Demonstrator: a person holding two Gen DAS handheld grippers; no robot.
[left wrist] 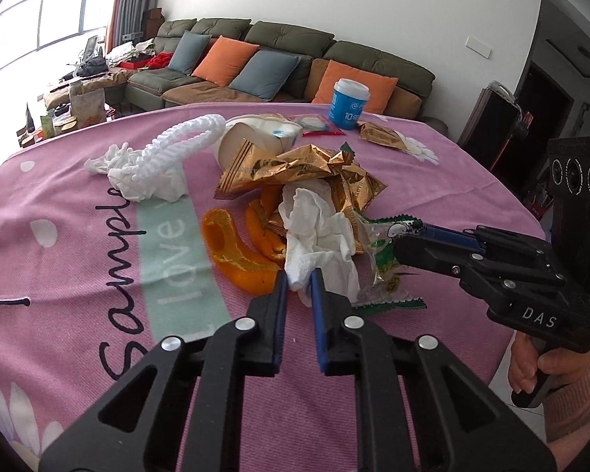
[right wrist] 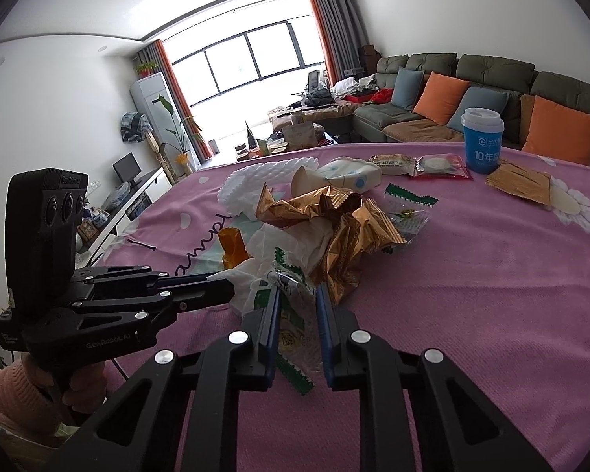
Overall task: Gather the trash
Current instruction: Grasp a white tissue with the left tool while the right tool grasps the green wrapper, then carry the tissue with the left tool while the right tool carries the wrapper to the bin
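Observation:
A heap of trash lies mid-table: a crumpled white tissue (left wrist: 318,236), gold foil wrappers (left wrist: 295,165), orange peel (left wrist: 232,251) and a clear green-edged wrapper (right wrist: 291,314). My left gripper (left wrist: 299,279) is shut on the near edge of the tissue; from the right wrist view it (right wrist: 226,285) comes in from the left. My right gripper (right wrist: 298,295) is shut on the clear green-edged wrapper (left wrist: 385,251), and in the left wrist view it (left wrist: 405,238) reaches in from the right. Both grippers sit low over the pink cloth (left wrist: 59,236).
Behind the heap lie a white foam net (left wrist: 177,141), a tipped paper cup (left wrist: 251,137), a red-edged packet (right wrist: 438,165) and a flat gold wrapper (right wrist: 519,185). A blue lidded cup (right wrist: 483,139) stands at the far edge. A sofa lies beyond the table.

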